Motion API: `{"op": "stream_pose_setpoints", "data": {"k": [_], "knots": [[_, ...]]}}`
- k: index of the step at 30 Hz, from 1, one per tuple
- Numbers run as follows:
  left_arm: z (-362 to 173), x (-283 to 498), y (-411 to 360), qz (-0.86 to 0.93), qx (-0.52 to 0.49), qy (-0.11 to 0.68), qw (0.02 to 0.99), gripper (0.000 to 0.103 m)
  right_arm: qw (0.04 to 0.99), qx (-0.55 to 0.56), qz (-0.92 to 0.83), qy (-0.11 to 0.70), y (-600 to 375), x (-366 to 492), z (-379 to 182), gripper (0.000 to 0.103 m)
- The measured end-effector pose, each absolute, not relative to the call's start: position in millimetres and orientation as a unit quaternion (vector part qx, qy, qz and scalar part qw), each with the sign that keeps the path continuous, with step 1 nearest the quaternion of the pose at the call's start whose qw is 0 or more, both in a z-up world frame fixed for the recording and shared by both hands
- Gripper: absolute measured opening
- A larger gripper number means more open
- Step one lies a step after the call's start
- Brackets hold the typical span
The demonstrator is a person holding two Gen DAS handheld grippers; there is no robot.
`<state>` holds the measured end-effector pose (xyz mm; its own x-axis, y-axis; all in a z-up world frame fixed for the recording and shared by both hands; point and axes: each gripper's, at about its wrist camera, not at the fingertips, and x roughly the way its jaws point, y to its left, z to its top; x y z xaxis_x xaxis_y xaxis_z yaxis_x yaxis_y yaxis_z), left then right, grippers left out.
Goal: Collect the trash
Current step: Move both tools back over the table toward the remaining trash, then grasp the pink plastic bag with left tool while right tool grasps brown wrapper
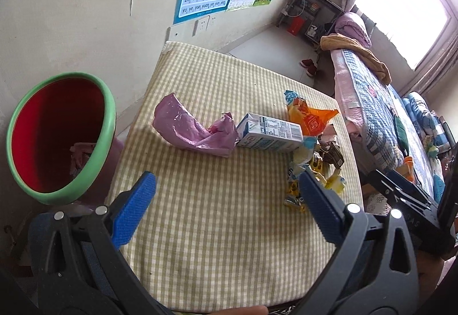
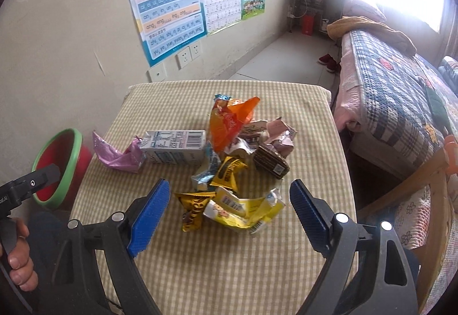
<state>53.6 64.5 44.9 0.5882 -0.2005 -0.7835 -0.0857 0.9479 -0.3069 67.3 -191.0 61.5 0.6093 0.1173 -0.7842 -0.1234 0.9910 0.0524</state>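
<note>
The right tool is hovering with its blue pads spread wide and nothing between them, poised just above the near edge of the wrapper pile, probably lining up for a first pick. The left tool is likewise gaping empty over bare checked cloth on the surface, likely waiting its turn. Beyond, a milk carton is lying on its side between a crumpled purple bag on the left and an orange packet. The red bin is standing off the surface's left edge, handy for drops.
</note>
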Motion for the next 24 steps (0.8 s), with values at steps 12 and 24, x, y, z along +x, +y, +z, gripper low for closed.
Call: {"op": "stream_pose_setpoints", "data": {"k": [12,24], "knots": [[24,86,73,0.003,-0.172,0.469,0.866,0.097,0.892,-0.014,0.038,0.451,-227,101,39,0.083],[-22,138,88,0.027,-0.203,0.497,0.844,0.097,0.871,-0.055,0.035,0.488,-226,148,-12,0.083]]}}
